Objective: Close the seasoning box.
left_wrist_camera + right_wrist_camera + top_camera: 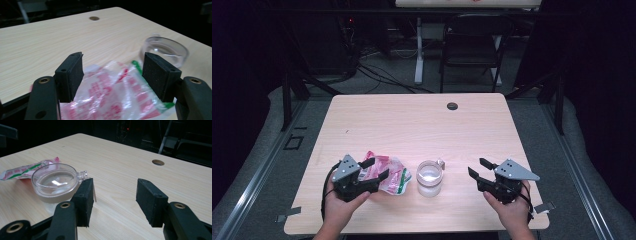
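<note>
Left gripper [375, 169] jaws spread around crinkly plastic bag [389, 175], right gripper [479, 168] spread, idle; bag may slip or nudge clear cup [429, 178] nearby.

A crinkled clear plastic packet [389, 176] printed in red with a green strip lies flat on the near left part of the table. Just to its right stands a small clear plastic cup [430, 178], upright and open-topped, with a little tab at its rim.
</note>
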A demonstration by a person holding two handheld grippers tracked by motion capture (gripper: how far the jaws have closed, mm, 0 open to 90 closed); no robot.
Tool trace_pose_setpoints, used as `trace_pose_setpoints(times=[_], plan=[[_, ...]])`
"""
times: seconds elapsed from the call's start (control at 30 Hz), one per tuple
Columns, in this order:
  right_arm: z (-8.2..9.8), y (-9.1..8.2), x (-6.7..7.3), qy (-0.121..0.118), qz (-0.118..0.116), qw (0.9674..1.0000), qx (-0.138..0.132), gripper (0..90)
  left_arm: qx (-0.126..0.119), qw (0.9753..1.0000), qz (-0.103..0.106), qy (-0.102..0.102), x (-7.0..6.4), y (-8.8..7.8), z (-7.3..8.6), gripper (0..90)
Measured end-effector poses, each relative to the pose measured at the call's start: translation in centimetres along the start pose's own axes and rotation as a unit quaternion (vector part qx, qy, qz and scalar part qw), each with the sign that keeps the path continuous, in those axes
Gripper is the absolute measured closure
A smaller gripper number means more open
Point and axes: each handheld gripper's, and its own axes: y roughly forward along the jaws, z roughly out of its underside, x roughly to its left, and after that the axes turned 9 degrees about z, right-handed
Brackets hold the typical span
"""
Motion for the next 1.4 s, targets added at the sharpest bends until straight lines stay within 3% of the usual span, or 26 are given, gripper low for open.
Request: trace_pose_setpoints(times=[0.33,0.5,0.63,0.77,0.93,1.07,1.17,1.27,1.4], plan=[[0.1,-0.1,-0.6,0.0,0.006,1.0,0.005,47.5,-0.007,0.9976,-0.064,-0.027,3.7,-2.4,1.2,32.9],[0.1,-0.4,-0.9,-0.002,0.008,0.9999,0.009,47.3,-0.008,0.9958,-0.082,-0.04,4.9,-3.3,2.0,33.7],[-0.1,-0.5,-1.0,-0.008,0.007,0.9999,0.011,46.6,-0.003,0.9939,-0.091,-0.061,5.5,-3.5,2.8,34.2],[0.4,-0.2,-0.9,-0.013,0.013,0.9997,0.017,46.0,0.005,0.9928,-0.101,-0.064,5.7,-3.5,3.4,34.9],[1.9,0.5,-1.0,-0.004,0.02,0.9995,0.024,45.4,0.016,0.9913,-0.111,-0.07,6.0,-3.3,4.2,35.2],[3.3,1.4,-1.6,-0.003,0.029,0.9982,0.053,45.9,0.022,0.9907,-0.112,-0.074,6.3,-3.1,4.5,35.2],[3.9,1.8,-2.1,0.012,0.032,0.9976,0.06,46.1,0.028,0.9896,-0.118,-0.076,6.7,-2.9,4.8,35.3],[4.3,2.0,-2.4,0.015,0.038,0.9969,0.067,46.2,0.032,0.988,-0.12,-0.092,7.2,-2.8,5.2,35.7],[4.7,2.3,-2.7,0.018,0.042,0.9964,0.071,46.1,0.042,0.9868,-0.124,-0.096,7.4,-2.5,5.3,35.6]])
